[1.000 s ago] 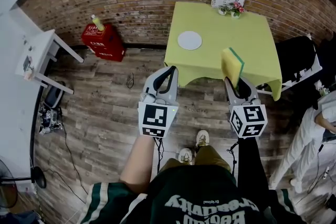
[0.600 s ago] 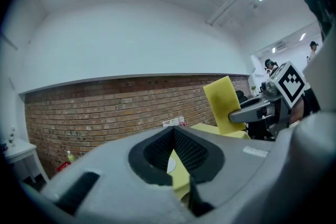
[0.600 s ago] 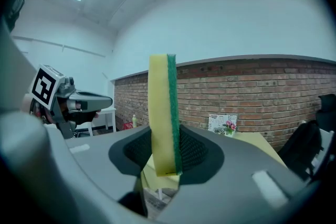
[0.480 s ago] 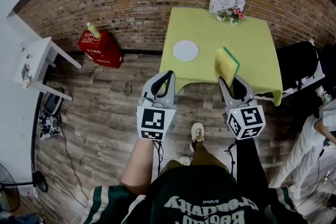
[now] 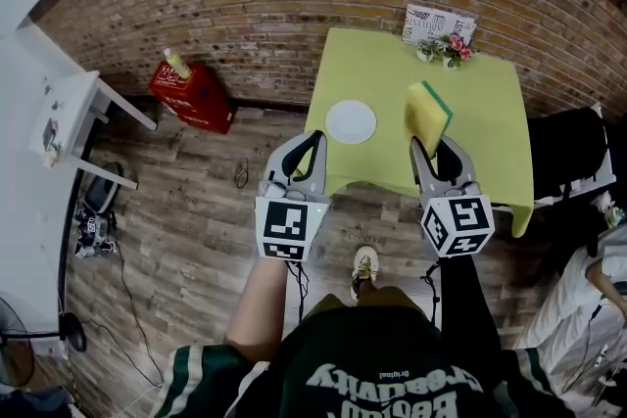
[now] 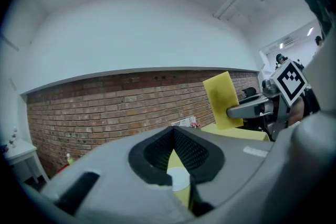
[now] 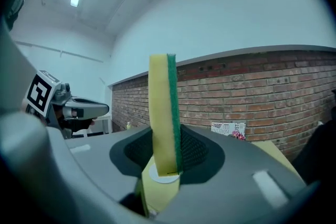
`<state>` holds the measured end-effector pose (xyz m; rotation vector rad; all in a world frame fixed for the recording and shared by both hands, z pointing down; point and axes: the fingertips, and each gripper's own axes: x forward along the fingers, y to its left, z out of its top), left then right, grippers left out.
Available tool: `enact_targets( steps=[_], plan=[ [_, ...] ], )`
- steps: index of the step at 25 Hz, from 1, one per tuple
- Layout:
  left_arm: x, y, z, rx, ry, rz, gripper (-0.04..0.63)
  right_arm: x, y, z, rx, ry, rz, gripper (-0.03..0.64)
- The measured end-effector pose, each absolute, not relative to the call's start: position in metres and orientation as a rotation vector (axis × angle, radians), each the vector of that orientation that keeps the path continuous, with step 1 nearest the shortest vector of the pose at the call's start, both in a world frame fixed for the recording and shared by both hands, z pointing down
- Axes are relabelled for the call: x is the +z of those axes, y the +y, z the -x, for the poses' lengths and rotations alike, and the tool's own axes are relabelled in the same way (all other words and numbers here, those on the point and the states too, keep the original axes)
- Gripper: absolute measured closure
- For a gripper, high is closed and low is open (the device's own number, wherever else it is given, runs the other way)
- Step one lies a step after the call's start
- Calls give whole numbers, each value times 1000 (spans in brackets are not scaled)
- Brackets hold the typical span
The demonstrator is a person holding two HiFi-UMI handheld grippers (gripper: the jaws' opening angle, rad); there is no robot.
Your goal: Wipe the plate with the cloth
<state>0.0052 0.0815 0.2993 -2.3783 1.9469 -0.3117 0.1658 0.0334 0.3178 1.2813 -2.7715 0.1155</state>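
A round white plate (image 5: 351, 121) lies near the front left corner of a yellow-green table (image 5: 490, 113) by the brick wall. My right gripper (image 5: 436, 149) is shut on a yellow sponge with a green face (image 5: 428, 117), which stands upright over the table's front edge, right of the plate. In the right gripper view the sponge (image 7: 163, 113) rises between the jaws, with the plate (image 7: 165, 179) small below it. My left gripper (image 5: 316, 138) is shut on nothing, above the floor just short of the table. Its own view shows the plate (image 6: 178, 180) through the jaws and the sponge (image 6: 223, 99) to the right.
Flowers and a printed card (image 5: 446, 32) stand at the table's far edge. A red crate with a bottle (image 5: 191, 91) sits against the wall, a white side table (image 5: 69, 113) at the left. A black chair (image 5: 563, 152) and a person in white (image 5: 598, 308) are at the right.
The table and plate have come nearer and lower in the head view as the person steps forward. Both grippers keep their pose, and the sponge stays gripped.
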Motion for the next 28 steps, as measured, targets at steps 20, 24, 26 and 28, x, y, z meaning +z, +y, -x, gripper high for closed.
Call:
enact_targets(
  steps=[20,24,26,28],
  plan=[
    [311,-28,10,-359,2036,2308,588,332,-81,-137,360,-2916,-1024,489],
    [313,-42,11,-373,2041,2306,588,338,-91,-128,334,-2902,-967,491],
    [315,-47,11,-383,2037,2305,588,343,-96,-124,321,-2892,-936,489],
    [317,-52,13,-394,2037,2303,588,347,-100,-120,299,-2881,-920,488]
  ],
)
